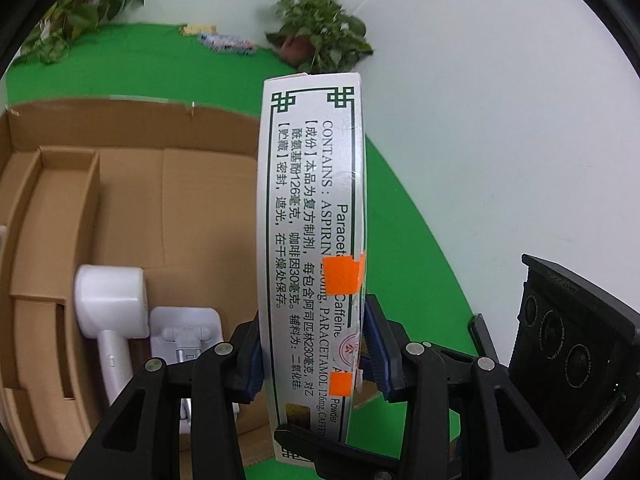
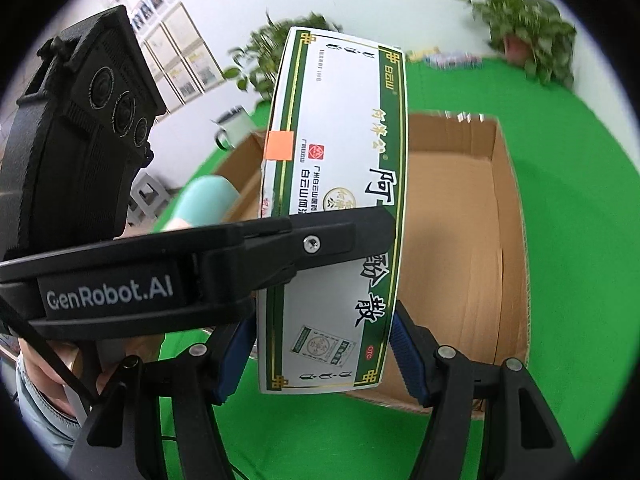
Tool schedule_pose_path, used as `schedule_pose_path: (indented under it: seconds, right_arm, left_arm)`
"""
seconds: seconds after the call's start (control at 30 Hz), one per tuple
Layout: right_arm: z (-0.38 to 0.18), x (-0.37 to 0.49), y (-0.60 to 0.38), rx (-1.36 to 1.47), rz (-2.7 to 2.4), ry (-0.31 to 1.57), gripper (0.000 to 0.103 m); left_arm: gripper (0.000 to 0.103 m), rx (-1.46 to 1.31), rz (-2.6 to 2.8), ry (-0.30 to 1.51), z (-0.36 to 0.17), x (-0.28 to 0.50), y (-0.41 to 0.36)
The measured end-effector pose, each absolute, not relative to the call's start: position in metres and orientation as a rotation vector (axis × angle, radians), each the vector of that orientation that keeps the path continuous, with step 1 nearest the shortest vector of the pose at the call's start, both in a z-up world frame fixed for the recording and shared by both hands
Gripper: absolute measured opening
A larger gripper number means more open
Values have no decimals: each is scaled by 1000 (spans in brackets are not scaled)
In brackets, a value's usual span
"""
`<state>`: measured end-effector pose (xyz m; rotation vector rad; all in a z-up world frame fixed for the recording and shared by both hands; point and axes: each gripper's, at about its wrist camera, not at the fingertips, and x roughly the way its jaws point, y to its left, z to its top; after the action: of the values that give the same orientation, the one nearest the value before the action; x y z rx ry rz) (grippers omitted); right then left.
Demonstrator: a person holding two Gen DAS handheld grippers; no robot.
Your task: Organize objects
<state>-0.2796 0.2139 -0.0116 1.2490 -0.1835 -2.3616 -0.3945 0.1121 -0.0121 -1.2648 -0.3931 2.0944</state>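
Observation:
A white medicine box [image 1: 312,240] with green border, Chinese text and orange stickers is held upright in the air. My left gripper [image 1: 314,350] is shut on its narrow sides near the lower end. In the right wrist view the box [image 2: 340,184] shows its front face, with the left gripper's finger [image 2: 320,244] across it. My right gripper [image 2: 324,356] has its blue pads on both long edges of the box's lower end and looks shut on it. Behind stands an open cardboard box [image 1: 132,200], which also shows in the right wrist view [image 2: 508,208].
In the cardboard box lie a white hair-dryer-like device [image 1: 110,304], a white charger [image 1: 186,338] and a cardboard insert [image 1: 52,216]. Green cloth [image 2: 580,200] covers the table. Potted plants [image 1: 320,36] and small packets [image 1: 224,42] sit at the back. The other gripper's camera housing [image 1: 572,356] is at right.

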Motion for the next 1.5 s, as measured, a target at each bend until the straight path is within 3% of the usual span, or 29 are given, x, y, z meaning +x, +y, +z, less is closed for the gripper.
schedule_pose_path:
  seconds: [0.53, 0.83, 0.9, 0.97, 1.13, 1.23, 1.37, 1.5]
  right_arm:
    - [-83, -322, 237, 1499, -2319, -262, 63]
    - [-101, -327, 230, 1587, -2346, -224, 63]
    - [-105, -329, 230, 1605, -2376, -220, 62]
    - [-107, -331, 230, 1617, -2386, -233, 62]
    - [-109, -331, 225, 1650, -2418, -230, 62]
    - [-107, -336, 218, 1700, -2421, -200, 63]
    - [-98, -309, 199, 1657, -2445, -70, 67]
    - [-86, -302, 199, 1563, -2448, -110, 74]
  left_arm:
    - [40, -1449, 1934, -486, -98, -450, 132]
    - [50, -1541, 1944, -494, -115, -463, 122]
    - [50, -1559, 1928, -516, -114, -465, 117]
    - [57, -1555, 1976, -501, -105, -464, 108]
    - [58, -1439, 2116, -448, -72, -437, 78]
    - [66, -1333, 2187, -396, -53, -411, 60]
    - [66, -1190, 2332, -282, -29, -363, 39]
    - [66, -1082, 2492, -184, -6, -320, 23]
